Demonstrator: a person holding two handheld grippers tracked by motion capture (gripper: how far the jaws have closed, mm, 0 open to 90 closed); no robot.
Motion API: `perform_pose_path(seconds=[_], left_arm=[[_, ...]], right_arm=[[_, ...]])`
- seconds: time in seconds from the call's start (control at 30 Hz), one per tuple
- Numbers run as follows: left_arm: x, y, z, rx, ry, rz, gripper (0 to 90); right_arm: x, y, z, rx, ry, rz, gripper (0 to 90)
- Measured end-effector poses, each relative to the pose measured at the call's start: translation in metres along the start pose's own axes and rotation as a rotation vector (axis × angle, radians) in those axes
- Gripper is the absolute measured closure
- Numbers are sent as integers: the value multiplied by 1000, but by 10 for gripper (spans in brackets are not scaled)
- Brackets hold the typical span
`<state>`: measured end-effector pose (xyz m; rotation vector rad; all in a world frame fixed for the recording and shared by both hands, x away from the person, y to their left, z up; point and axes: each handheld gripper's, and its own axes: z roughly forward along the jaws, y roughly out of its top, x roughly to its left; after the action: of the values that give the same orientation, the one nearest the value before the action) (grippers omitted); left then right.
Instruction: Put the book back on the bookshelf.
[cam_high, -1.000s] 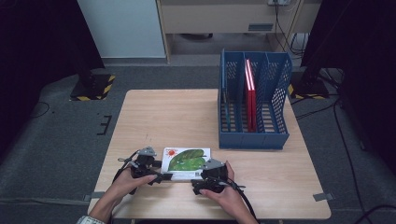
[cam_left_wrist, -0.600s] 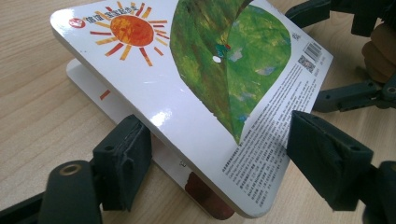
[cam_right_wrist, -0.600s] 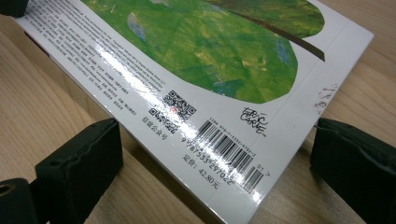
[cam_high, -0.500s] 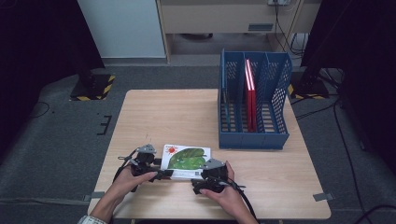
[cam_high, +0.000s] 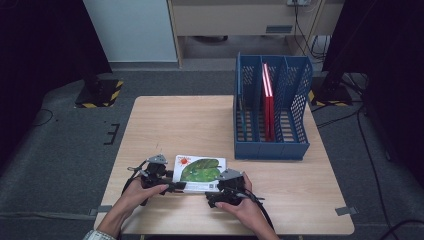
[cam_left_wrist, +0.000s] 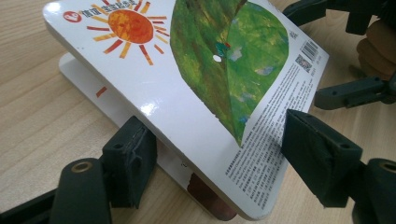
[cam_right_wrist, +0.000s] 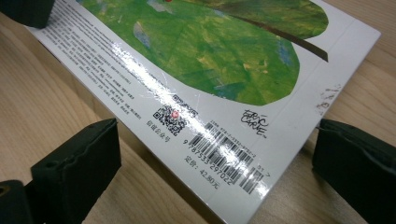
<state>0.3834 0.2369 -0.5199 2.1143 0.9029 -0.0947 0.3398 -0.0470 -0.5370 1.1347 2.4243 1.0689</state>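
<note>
One book (cam_high: 201, 170), white cover with a green leaf and an orange sun, lies near the front edge of the tabletop (cam_high: 185, 125), between the two hands. In the left gripper view its cover stands lifted off the pages at the sun end, so it is partly open.

Two grippers. Left gripper (cam_high: 176, 186) is at the book's front-left corner. In the left gripper view its two fingers (cam_left_wrist: 130, 161) straddle the raised cover edge, one under it by the pages, the other beside the printed text. They have just been closing, book between them; one finger sits right against the cover, but whether both pads press I cannot tell. About half open.

Right gripper (cam_high: 216, 196) is at the front-right corner by the barcode. In the right gripper view its two fingers (cam_right_wrist: 79, 163) stand wide, one on each side of the corner, with gaps to the book; no grip.

Two hands: left hand (cam_high: 136, 192), right hand (cam_high: 245, 207), both from the bottom of the high view.

One blue rack (cam_high: 272, 147) sits at the right rear of the tabletop, well apart from the book, with three slots. One red book (cam_high: 269, 97) stands upright in the middle slot; there may be more, hard to tell.
</note>
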Motion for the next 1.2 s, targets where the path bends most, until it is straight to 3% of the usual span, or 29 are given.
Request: perform_pose_path(seconds=[0.07, 0.23, 0.3, 0.4, 0.57, 0.73, 1.0, 1.2], left_arm=[[0, 0, 0, -4, 6, 2, 261], [1, 0, 1, -8, 4, 1, 263], [1, 0, 1, -8, 4, 1, 264], [1, 0, 1, -8, 4, 2, 264], [1, 0, 2, -13, -1, 6, 267], [1, 0, 2, -11, 0, 18, 280], [0, 0, 0, 6, 7, 6, 338], [-3, 0, -2, 6, 15, 20, 358]], right_arm=[[-3, 1, -4, -1, 26, 6, 41], [-7, 9, -22, -62, 63, 3, 45], [-12, 11, -27, -89, 40, 5, 60], [-22, 14, -28, -110, 15, 46, 73], [-32, 10, -13, -63, 32, 86, 78], [-26, 9, -1, -35, 80, 97, 66], [-23, 8, 0, -45, 67, 90, 58], [-19, 6, -1, -58, 52, 78, 54]])
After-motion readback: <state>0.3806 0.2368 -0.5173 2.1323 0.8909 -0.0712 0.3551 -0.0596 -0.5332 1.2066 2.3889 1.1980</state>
